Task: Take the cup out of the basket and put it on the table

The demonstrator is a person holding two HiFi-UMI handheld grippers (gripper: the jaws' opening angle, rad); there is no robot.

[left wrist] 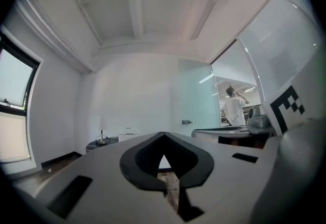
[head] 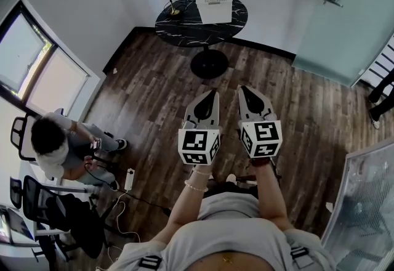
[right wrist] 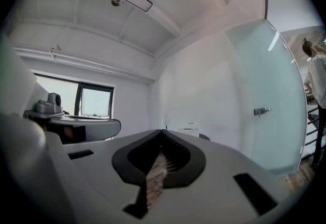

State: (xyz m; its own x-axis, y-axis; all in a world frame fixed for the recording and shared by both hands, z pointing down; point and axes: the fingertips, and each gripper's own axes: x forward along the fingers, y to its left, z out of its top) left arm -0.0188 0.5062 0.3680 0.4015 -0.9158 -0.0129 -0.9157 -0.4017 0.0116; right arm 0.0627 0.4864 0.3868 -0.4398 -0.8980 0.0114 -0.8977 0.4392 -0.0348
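Grippers idle, table far ahead
Left gripper (head: pixel 212 95) and right gripper (head: pixel 245 88) were level, side by side, jaws fully closed on nothing, well apart from the round table (head: pixel 178 28). White basket (head: pixel 213 2) sat there; cup not visible, probably inside. Risk: a blind reach could shove the light basket off the edge.

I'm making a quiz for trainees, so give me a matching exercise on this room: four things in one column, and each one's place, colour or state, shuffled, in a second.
1. round black marble table
2. white boxy basket
3. frosted glass door
4. left tool

A. jaws shut, nothing between them
B. sits on the tabletop
C. pale green, upper right of the head view
D. stands on the dark wood floor, far ahead

Pairs: 1-D, 2-B, 3-C, 4-A.
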